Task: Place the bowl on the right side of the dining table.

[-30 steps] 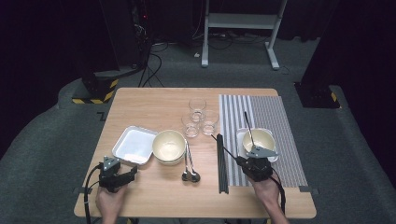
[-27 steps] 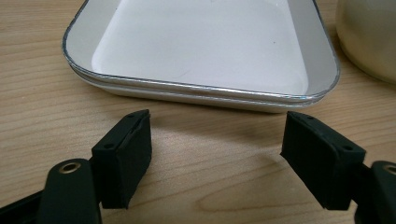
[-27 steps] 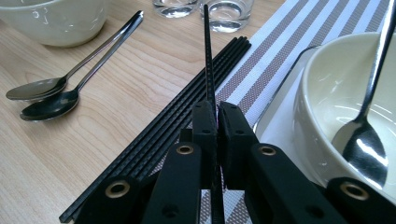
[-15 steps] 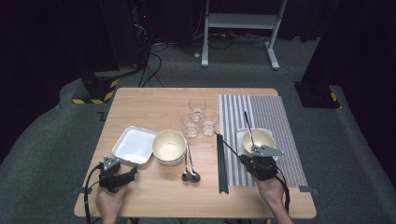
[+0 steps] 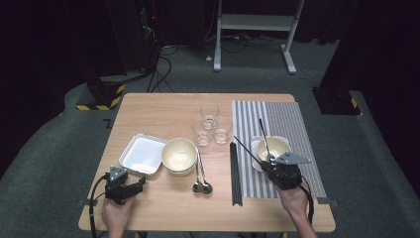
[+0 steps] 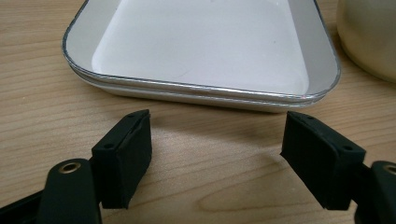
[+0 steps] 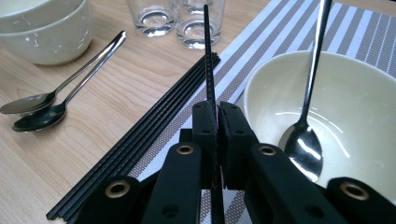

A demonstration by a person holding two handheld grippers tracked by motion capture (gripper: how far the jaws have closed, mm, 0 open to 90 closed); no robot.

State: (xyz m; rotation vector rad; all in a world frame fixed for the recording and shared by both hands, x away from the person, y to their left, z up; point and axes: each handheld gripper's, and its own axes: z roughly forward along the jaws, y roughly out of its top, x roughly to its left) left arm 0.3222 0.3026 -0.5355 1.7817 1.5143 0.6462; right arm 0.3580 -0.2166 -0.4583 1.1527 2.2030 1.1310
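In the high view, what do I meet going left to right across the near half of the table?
Left gripper → white tray → stacked bowls → two spoons → black chopsticks → bowl with a spoon → right gripper, shut on one chopstick.

The left gripper [image 5: 130, 187] was held low over the table, jaws spread wide and empty. The right gripper [image 5: 270, 162] was clamped tight, raised slightly.

black hand-held gripper [image 7: 212, 112] with brass-ringed screw holes, ribbed pads
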